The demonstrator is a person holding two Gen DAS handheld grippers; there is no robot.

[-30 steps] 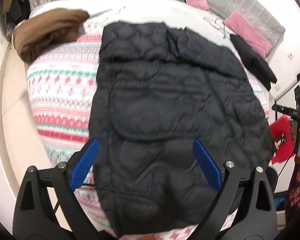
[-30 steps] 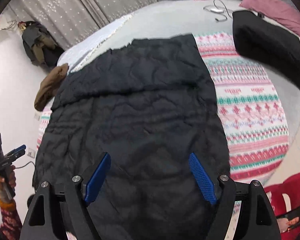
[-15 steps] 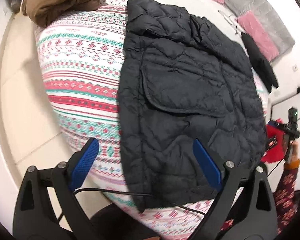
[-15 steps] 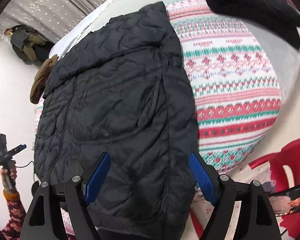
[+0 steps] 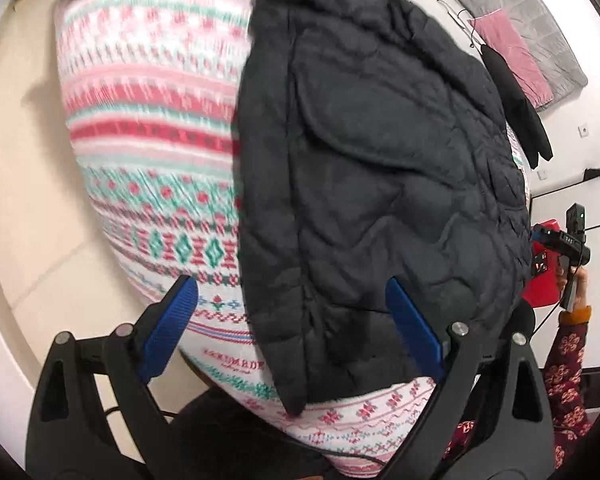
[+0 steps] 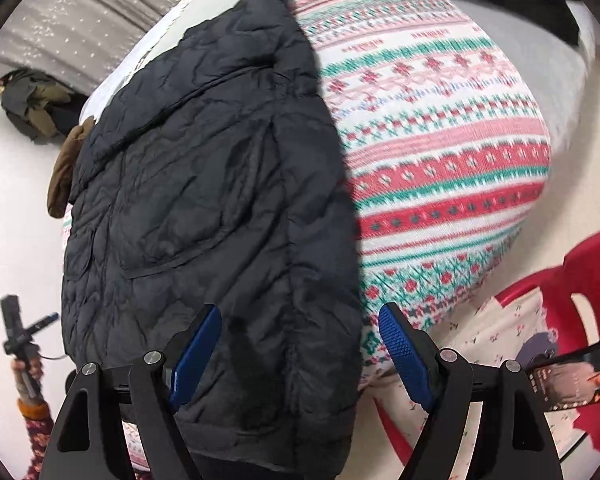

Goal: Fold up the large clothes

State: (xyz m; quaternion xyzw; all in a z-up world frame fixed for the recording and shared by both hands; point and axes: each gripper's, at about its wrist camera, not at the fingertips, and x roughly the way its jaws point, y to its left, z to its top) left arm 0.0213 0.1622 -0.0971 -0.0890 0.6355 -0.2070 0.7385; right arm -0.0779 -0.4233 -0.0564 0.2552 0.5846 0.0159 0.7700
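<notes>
fingers of the left gripper (image 5: pixel 292 320) spread wide, blue pads either side of the jacket's near left corner, holding nothing. fingers of the right gripper (image 6: pixel 300 344) likewise spread wide and empty, straddling the jacket's near right edge. black quilted jacket (image 5: pixel 380 160) laid flat on the bed, hem hanging a little over the near edge, a folded-in flap showing across its middle. striped pink, red and green blanket (image 5: pixel 152 140) under it, bare on both sides of the jacket. red plastic chair (image 6: pixel 588 280) beside the bed's near right corner. farther off, brown garment (image 6: pixel 64 172) beyond the jacket's left side, black garment (image 5: pixel 516 108) on the right part of the bed, pink pillow (image 5: pixel 512 56) against the grey headboard (image 5: pixel 540 12).
</notes>
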